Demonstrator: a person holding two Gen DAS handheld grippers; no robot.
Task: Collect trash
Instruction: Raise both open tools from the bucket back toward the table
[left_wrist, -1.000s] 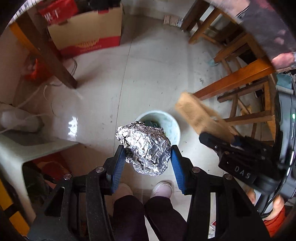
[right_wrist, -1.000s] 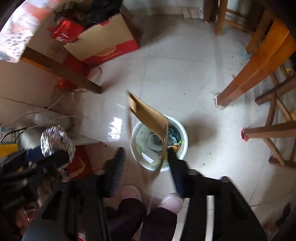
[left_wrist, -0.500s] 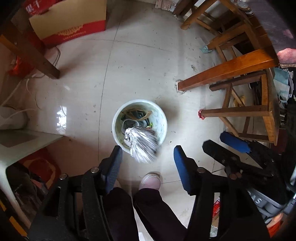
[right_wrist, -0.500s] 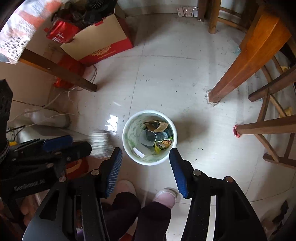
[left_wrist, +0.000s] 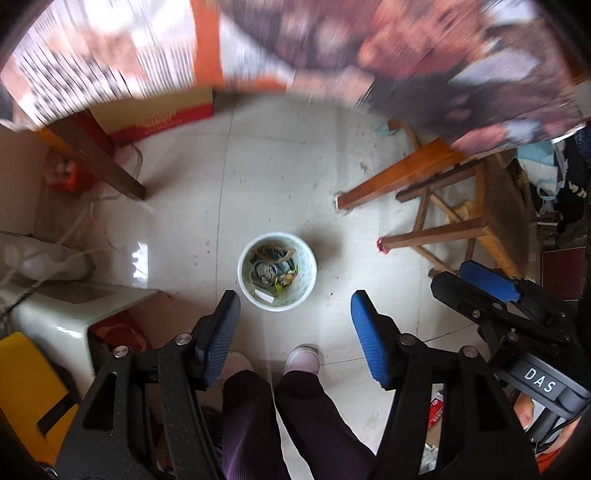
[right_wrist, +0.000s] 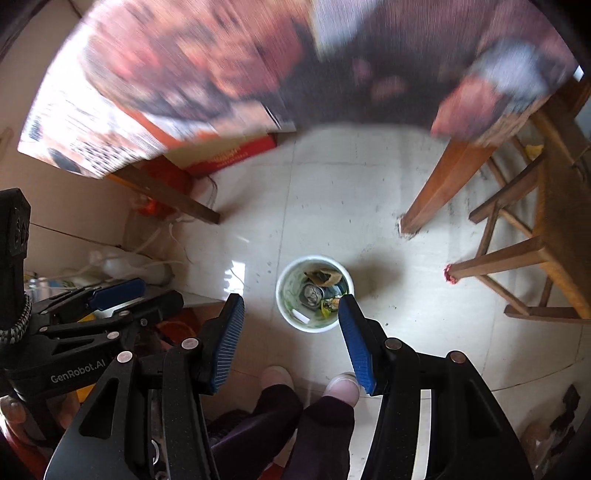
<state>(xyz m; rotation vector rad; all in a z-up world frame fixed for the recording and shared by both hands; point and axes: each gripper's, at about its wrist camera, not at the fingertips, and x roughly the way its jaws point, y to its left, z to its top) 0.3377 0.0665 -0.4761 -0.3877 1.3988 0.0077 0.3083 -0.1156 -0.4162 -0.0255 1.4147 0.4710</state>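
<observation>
Foil ball (left_wrist: 264, 273) inside trash bin (left_wrist: 307, 284)

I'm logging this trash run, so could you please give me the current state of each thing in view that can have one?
left tool: open, holding nothing
right tool: open, holding nothing
trash bin: upright on the floor, uncovered, partly filled
foil ball: lying inside the bin
brown card: lying in the bin among the other trash
cardboard box: standing on the floor, top hidden

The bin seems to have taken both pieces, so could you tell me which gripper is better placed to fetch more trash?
Neither clearly: left gripper and right gripper both hang open and empty above the bin, with no loose trash in reach.
</observation>
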